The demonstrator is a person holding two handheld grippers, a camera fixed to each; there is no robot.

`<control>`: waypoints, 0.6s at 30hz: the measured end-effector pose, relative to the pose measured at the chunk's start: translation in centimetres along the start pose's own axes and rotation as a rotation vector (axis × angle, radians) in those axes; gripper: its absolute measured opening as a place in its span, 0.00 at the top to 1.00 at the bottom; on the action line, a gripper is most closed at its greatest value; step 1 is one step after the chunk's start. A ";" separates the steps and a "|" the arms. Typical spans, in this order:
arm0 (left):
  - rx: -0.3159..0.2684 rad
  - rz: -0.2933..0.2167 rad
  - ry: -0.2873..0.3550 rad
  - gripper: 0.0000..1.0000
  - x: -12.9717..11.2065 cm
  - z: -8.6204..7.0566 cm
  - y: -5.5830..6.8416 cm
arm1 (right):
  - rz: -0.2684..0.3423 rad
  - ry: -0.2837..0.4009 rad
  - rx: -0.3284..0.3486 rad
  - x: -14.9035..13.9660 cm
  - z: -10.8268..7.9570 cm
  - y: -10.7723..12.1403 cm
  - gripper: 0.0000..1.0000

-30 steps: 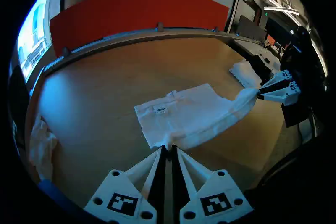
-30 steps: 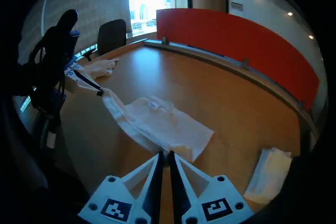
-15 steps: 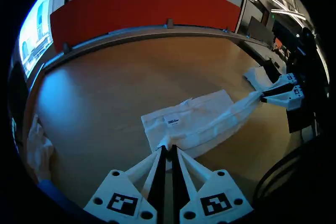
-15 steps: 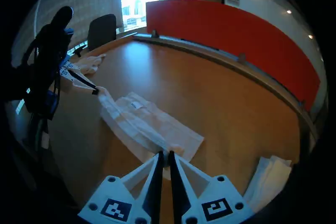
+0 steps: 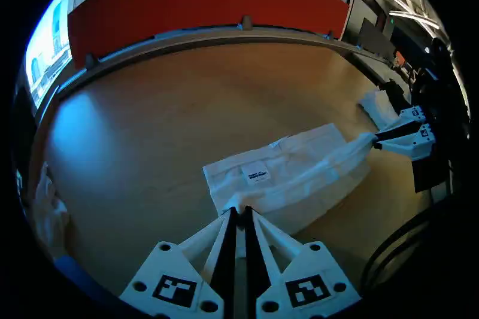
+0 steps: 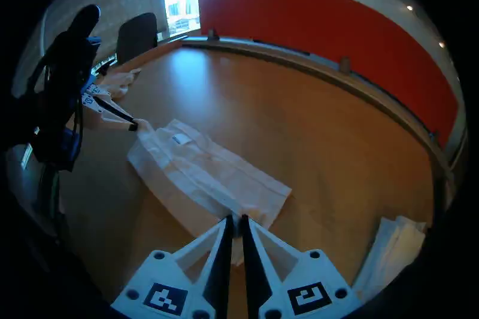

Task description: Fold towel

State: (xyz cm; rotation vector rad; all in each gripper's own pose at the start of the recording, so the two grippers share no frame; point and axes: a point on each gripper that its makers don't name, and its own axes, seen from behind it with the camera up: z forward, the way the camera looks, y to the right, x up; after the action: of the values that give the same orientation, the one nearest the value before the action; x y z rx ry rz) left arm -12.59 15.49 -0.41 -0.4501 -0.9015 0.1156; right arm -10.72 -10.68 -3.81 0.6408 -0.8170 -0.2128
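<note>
Across the wooden table (image 5: 149, 115) the towel (image 5: 287, 169) is laid lengthwise, one long edge pinched at opposite ends by left gripper (image 5: 238, 212) and right gripper (image 6: 232, 219).

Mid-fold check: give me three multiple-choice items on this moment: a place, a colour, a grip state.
1. The towel lies mostly on: A a sofa; B the wooden table; C a bed.
2. The partition behind the table is: A red; B green; C white.
3. The left gripper and right gripper are: A both open; B one open; C both shut on the towel.
Answers: B, its flat part rests on the table; A, it shows red along the far edge; C, each gripper pinches a towel end.
</note>
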 end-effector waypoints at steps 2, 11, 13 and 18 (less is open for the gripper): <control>0.003 -0.007 -0.002 0.91 0.0 0.8 -0.3 | 0.013 -0.009 -0.004 -0.2 0.7 0.3 0.89; 0.014 -0.034 -0.015 0.89 0.1 3.4 -1.2 | 0.078 -0.030 -0.011 -0.5 3.2 1.5 0.89; 0.024 -0.031 -0.016 0.87 0.1 3.7 -1.5 | 0.086 -0.029 -0.018 -0.5 3.6 1.7 0.88; 0.051 -0.020 -0.020 0.76 0.2 4.5 -2.4 | 0.098 -0.034 -0.038 -0.4 4.3 2.2 0.86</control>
State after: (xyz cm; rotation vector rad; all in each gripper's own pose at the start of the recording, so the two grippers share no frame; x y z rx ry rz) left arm -16.17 14.87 3.11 -0.3926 -0.9204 0.1249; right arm -14.33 -10.71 -0.56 0.5616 -0.8732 -0.1498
